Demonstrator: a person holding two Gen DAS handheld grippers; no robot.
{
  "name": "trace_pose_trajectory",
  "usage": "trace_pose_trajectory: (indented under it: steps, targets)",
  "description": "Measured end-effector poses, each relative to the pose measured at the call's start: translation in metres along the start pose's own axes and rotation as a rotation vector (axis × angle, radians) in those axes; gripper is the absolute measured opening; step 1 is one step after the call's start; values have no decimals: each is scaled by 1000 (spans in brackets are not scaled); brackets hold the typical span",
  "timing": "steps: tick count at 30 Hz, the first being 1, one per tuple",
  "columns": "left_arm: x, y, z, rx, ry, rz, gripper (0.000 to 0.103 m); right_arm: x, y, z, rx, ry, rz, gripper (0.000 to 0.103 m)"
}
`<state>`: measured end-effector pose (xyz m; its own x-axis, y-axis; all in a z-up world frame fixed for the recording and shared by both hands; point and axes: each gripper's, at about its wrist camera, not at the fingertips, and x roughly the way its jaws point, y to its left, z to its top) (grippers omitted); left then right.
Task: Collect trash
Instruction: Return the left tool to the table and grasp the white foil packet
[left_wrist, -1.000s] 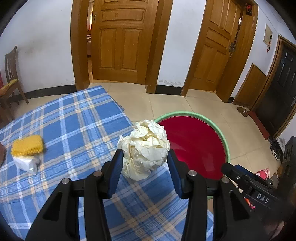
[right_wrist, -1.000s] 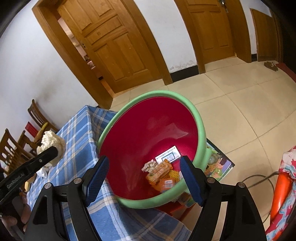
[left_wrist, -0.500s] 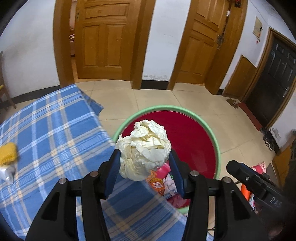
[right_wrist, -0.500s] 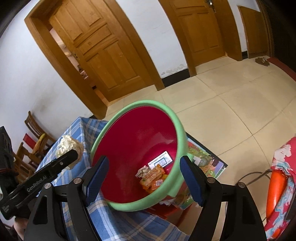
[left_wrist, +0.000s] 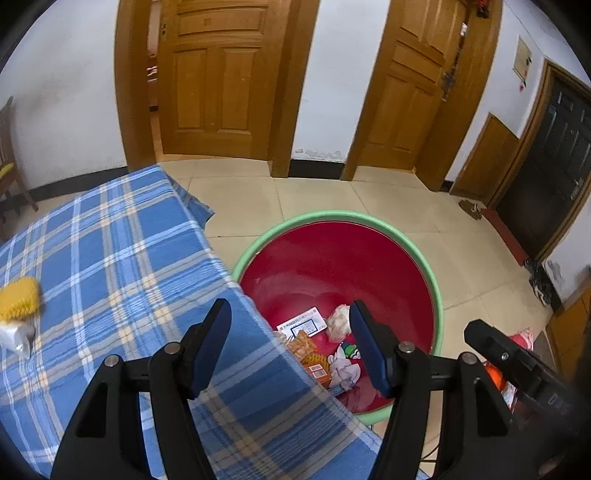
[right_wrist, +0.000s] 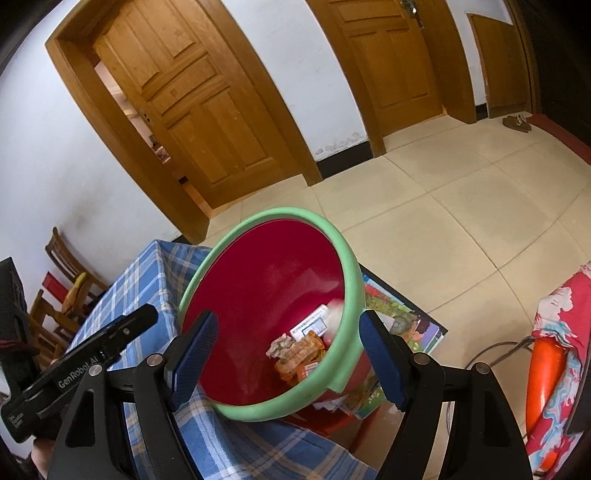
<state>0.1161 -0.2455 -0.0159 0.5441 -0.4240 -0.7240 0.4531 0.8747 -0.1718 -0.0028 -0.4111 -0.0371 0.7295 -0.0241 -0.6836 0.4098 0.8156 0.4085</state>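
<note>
Left gripper (left_wrist: 290, 345): jaws are held spread wide, with nothing between them, poised over the table edge and the near rim of the bin.
Right gripper (right_wrist: 286, 354): jaws are spread as well, and no object is pinched; it is aimed at the bin from beside the table.
Bin (left_wrist: 436, 280): a red basin with a green rim is seen standing on the floor just beside the table, partly hidden by the tablecloth edge.
Trash collected: a pale crumpled paper ball (left_wrist: 338, 323) is seen inside the bin, blurred, near a white printed card (left_wrist: 303, 325) and orange snack wrappers (left_wrist: 308, 349).
Trash left: a yellow sponge-like piece (left_wrist: 18, 302) and a white crumpled packet (left_wrist: 14, 334) are seen touching each other at the far left of the blue checked tablecloth (left_wrist: 110, 258), well apart from the bin.
Progress: judged well under way, not finished; several pieces are binned, at least two are left on the table.
Next step: a reach across the cloth to the yellow piece is likely to be called for.
</note>
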Motion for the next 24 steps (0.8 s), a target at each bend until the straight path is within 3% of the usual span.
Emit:
trace_pose_trajectory:
  steps: [11,24]
  targets:
    - [-30,32,-2,-70,-51,44,66,-7,10,-4,-11,12,7,80]
    - [-55,100,-8,-179,-66,182,66,-8,37,-12,-40,21,34,80]
